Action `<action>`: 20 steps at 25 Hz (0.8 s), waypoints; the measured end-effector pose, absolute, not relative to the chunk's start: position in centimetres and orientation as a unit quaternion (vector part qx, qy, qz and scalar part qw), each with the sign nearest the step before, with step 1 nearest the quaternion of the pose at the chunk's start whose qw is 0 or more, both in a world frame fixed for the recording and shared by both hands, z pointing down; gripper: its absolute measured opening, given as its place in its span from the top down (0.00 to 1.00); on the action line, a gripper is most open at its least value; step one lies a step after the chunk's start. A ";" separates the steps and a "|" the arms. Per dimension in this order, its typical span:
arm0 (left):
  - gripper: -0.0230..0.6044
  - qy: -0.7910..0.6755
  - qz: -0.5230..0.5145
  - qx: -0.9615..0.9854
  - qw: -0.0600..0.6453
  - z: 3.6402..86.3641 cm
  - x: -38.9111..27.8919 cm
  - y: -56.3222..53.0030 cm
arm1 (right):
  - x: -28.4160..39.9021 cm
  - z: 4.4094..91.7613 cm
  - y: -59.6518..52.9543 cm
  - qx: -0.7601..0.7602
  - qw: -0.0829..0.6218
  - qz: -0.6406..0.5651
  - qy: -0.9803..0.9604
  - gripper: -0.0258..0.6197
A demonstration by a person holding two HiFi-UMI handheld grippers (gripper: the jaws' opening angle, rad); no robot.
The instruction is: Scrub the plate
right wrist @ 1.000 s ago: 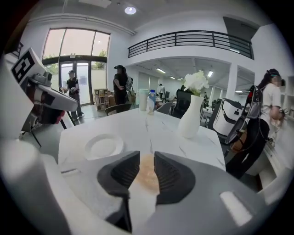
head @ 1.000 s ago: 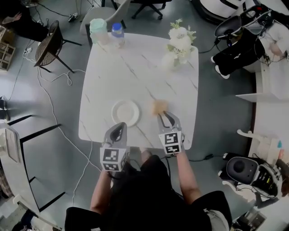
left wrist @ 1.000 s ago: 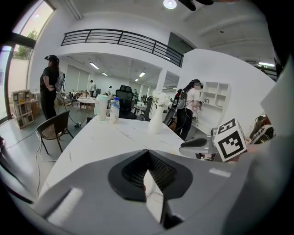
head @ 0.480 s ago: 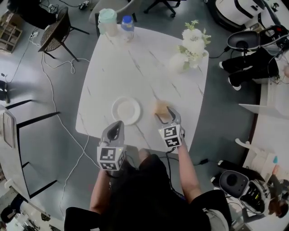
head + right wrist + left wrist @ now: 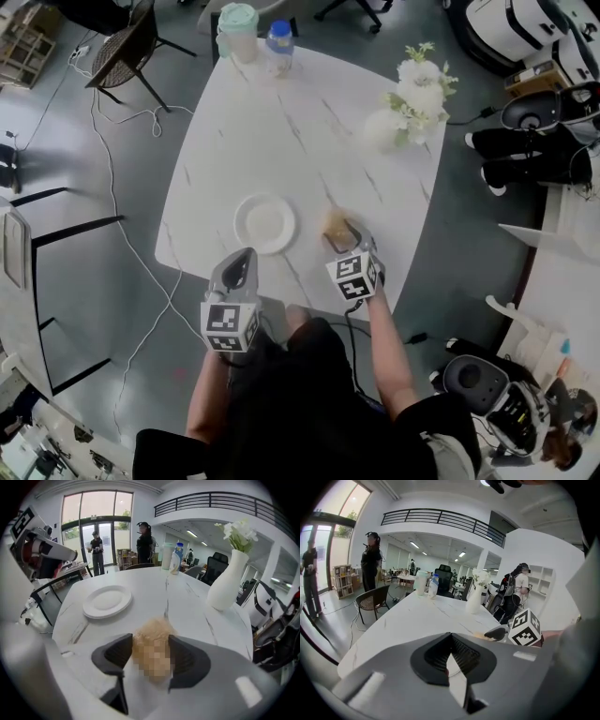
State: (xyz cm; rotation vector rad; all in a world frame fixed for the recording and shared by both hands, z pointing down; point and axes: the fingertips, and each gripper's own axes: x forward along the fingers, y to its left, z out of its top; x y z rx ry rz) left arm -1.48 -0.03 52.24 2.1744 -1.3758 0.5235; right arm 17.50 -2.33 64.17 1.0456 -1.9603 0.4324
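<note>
A white plate (image 5: pixel 264 223) lies empty near the front of the marble table (image 5: pixel 281 131), and it also shows at the left in the right gripper view (image 5: pixel 107 601). To its right lies a tan fluffy scrubber (image 5: pixel 335 223). My right gripper (image 5: pixel 340 234) stands around it, its jaws wide and closing. The scrubber (image 5: pixel 152 641) fills the gap between the pads. My left gripper (image 5: pixel 246 255) hovers at the table's front edge just below the plate, shut and empty, with its pads meeting (image 5: pixel 451 644).
A white vase of flowers (image 5: pixel 384 127) stands at the far right of the table. A mint-lidded jar (image 5: pixel 237 28) and a blue-capped bottle (image 5: pixel 278 47) stand at the far edge. A chair (image 5: pixel 122 52) and cables are on the floor to the left.
My right gripper has moved forward onto the scrubber and its jaws have spread to either side of it. The left gripper has stayed near the front edge. The head view has shifted.
</note>
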 end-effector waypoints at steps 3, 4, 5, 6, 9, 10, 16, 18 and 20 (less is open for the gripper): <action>0.95 -0.510 0.193 0.797 0.259 52.3 -1.8 0.0 | 17.5 64.5 -2.3 0.419 0.429 0.177 -0.780 0.60; 0.95 -0.511 0.194 0.797 0.257 52.3 -2.0 0.0 | 17.5 64.5 -2.4 0.420 0.429 0.179 -0.779 0.61; 0.95 -0.512 0.194 0.797 0.255 52.3 -2.1 0.0 | 17.6 64.6 -2.4 0.421 0.429 0.181 -0.778 0.63; 0.95 -0.513 0.195 0.796 0.254 52.3 -2.2 0.0 | 17.6 64.7 -2.5 0.423 0.428 0.184 -0.777 0.66; 0.95 -0.517 0.192 0.792 0.264 52.1 -2.4 0.0 | 17.7 64.7 -2.7 0.430 0.421 0.194 -0.775 0.76; 0.95 -0.517 0.192 0.791 0.264 52.2 -2.5 0.0 | 17.8 64.7 -2.7 0.433 0.419 0.196 -0.774 0.79; 0.95 -0.519 0.189 0.791 0.264 52.1 -3.4 0.1 | 17.8 63.8 -2.8 0.455 0.389 0.207 -0.774 0.87; 0.95 -0.520 0.190 0.790 0.264 52.0 -3.8 0.1 | 17.6 62.9 -2.8 0.462 0.376 0.210 -0.775 0.87; 0.95 -0.519 0.192 0.791 0.262 51.8 -4.2 0.1 | 17.2 61.5 -2.9 0.468 0.365 0.203 -0.779 0.88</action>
